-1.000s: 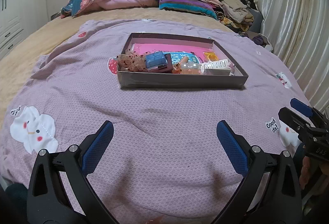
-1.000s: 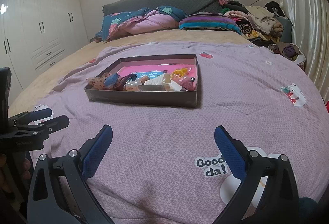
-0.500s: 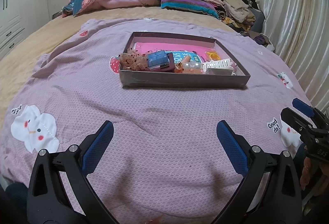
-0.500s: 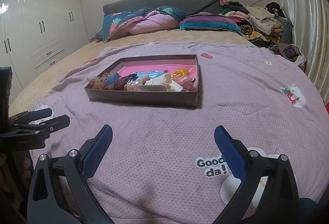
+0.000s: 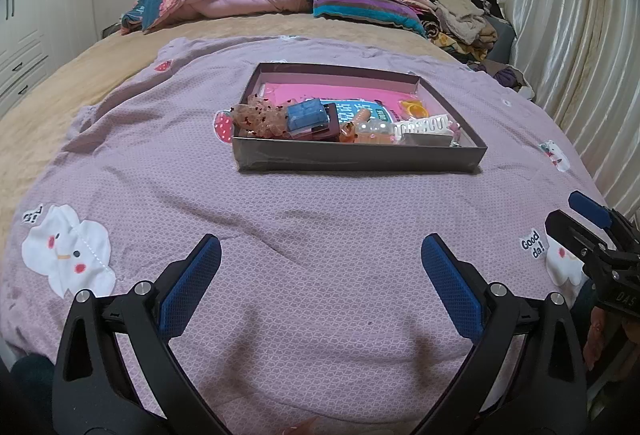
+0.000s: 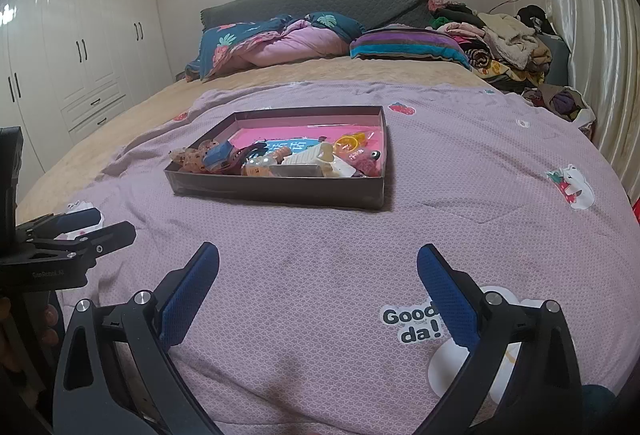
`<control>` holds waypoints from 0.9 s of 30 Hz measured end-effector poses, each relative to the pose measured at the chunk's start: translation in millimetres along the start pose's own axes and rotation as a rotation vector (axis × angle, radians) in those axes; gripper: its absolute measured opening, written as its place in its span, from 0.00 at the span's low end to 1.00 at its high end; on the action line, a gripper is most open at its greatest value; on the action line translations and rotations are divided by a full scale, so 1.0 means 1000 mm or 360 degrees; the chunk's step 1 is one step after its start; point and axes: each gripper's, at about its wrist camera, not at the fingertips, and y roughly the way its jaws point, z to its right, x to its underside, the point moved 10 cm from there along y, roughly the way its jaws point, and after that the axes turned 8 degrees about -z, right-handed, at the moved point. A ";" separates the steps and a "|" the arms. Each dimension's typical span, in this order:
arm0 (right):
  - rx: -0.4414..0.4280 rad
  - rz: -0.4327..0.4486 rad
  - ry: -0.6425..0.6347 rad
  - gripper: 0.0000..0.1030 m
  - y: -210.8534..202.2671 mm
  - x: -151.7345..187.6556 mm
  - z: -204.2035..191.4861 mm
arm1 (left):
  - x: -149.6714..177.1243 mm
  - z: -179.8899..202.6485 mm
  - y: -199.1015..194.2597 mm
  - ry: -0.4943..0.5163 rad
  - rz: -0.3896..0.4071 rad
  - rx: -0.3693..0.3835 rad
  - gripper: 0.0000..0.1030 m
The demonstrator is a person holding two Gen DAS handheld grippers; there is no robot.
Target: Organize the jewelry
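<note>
Lilac bedspread [image 5: 320, 219], both tongs wide, empty

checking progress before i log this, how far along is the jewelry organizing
Nothing looks done yet: the jewelry and hair pieces lie jumbled together along the near side of the shallow box on the purple bedspread. Nothing is in hand; the left tongs and right tongs are both open and empty, short of the box. All the sorting is left.
</note>
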 end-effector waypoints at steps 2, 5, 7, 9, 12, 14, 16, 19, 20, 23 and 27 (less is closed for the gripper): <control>0.0000 0.0001 0.0000 0.96 0.000 0.000 0.000 | -0.001 0.000 -0.001 -0.0002 0.0004 -0.0002 0.91; 0.0001 0.0000 -0.0002 0.96 0.000 0.000 0.000 | -0.002 0.000 -0.002 -0.0004 0.0007 -0.0007 0.91; 0.0000 -0.0001 -0.0004 0.96 0.000 0.000 -0.001 | -0.002 -0.001 -0.002 -0.0003 0.0006 -0.0009 0.91; -0.0001 -0.0005 -0.0006 0.96 0.001 0.001 -0.001 | -0.002 -0.001 -0.002 -0.0003 0.0005 -0.0010 0.91; 0.0001 -0.0005 -0.0007 0.96 0.001 0.001 -0.002 | -0.002 -0.001 -0.002 -0.0004 0.0007 -0.0010 0.91; -0.0002 -0.0008 -0.0004 0.96 0.001 0.001 -0.002 | -0.002 -0.001 -0.002 -0.0002 0.0008 -0.0009 0.91; -0.0003 -0.0006 -0.0005 0.96 0.001 0.001 -0.002 | -0.002 -0.001 -0.002 -0.0002 0.0009 -0.0013 0.91; -0.0003 -0.0006 -0.0005 0.96 0.001 0.001 -0.002 | -0.003 -0.001 -0.002 -0.0006 0.0008 -0.0013 0.91; -0.0002 -0.0007 -0.0005 0.96 0.001 0.001 -0.002 | -0.003 -0.001 -0.002 -0.0006 0.0007 -0.0013 0.91; -0.0002 -0.0007 -0.0001 0.96 0.001 0.001 -0.002 | -0.003 -0.001 -0.002 -0.0003 0.0007 -0.0017 0.91; -0.0003 -0.0006 -0.0007 0.96 0.001 0.001 -0.002 | -0.003 -0.001 -0.002 -0.0005 0.0009 -0.0013 0.91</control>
